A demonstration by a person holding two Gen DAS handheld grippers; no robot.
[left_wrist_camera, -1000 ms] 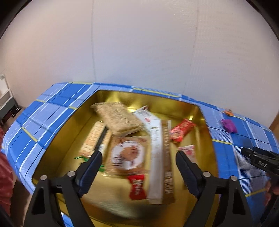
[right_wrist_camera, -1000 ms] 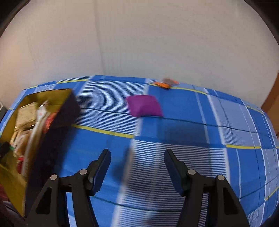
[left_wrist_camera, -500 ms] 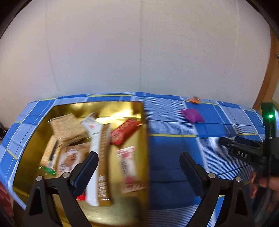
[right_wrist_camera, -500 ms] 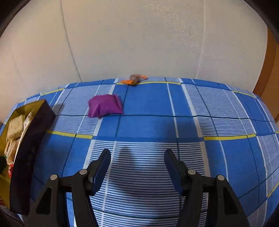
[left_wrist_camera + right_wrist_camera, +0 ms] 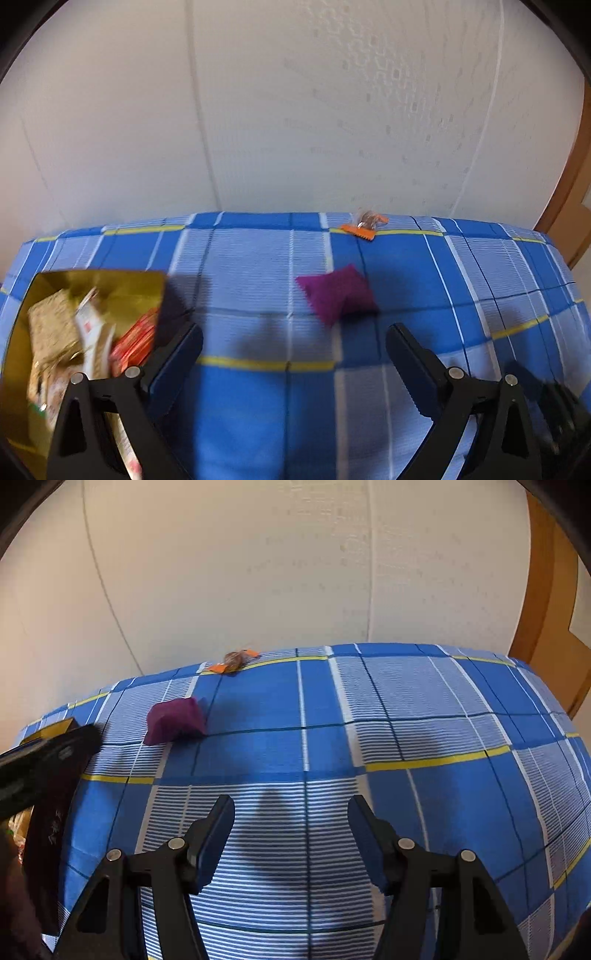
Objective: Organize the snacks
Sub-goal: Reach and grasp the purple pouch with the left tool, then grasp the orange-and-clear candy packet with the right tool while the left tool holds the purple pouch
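Note:
A purple snack packet (image 5: pixel 338 297) lies on the blue plaid tablecloth (image 5: pixel 258 266), just beyond my open, empty left gripper (image 5: pixel 293 345). It also shows in the right wrist view (image 5: pixel 173 720), far left of my open, empty right gripper (image 5: pixel 291 818). An orange-wrapped candy (image 5: pixel 365 223) lies near the table's far edge by the wall, and shows in the right wrist view (image 5: pixel 233 661). A gold box (image 5: pixel 110 286) holding several snack packs (image 5: pixel 85 332) sits at the left.
A white wall (image 5: pixel 295 110) stands right behind the table. A wooden door frame (image 5: pixel 543 602) is at the far right. The box's dark outer side (image 5: pixel 48 834) and the left gripper's body (image 5: pixel 40 764) fill the left edge of the right wrist view.
Both grippers have swung to the right. The gold box has slid to the left edge of the left wrist view and the purple packet now sits between the left fingers' line. Both jaws stay open.

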